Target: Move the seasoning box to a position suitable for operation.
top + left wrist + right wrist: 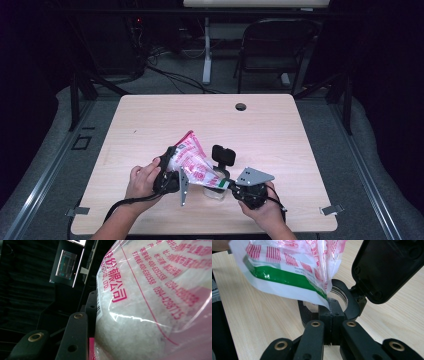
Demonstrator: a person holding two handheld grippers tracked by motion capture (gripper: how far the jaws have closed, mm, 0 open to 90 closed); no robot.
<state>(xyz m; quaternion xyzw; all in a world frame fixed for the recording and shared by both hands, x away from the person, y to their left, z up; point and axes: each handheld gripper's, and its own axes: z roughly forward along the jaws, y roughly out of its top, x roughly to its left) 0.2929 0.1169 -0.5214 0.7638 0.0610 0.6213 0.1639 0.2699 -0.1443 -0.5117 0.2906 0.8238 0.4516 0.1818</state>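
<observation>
A clear plastic bag [192,160] of white grains, printed in red and pink, hangs tilted over the table's near middle. My left gripper [172,167] is shut on its upper body; in the left gripper view the bag [150,302] presses against one black finger [75,337] and hides the other. My right gripper [229,185] is shut on the bag's low green-striped corner [322,293], with its jaws [331,311] pressed together. Just below that corner stands a clear jar [215,192] with a black collar [352,302]. Its black flip lid [387,267] stands open.
The light wooden table [280,130] has a round cable hole [241,106] near its far edge. A folding chair [272,45] and a desk leg stand on the floor beyond it. A person's hands hold both grippers at the near edge.
</observation>
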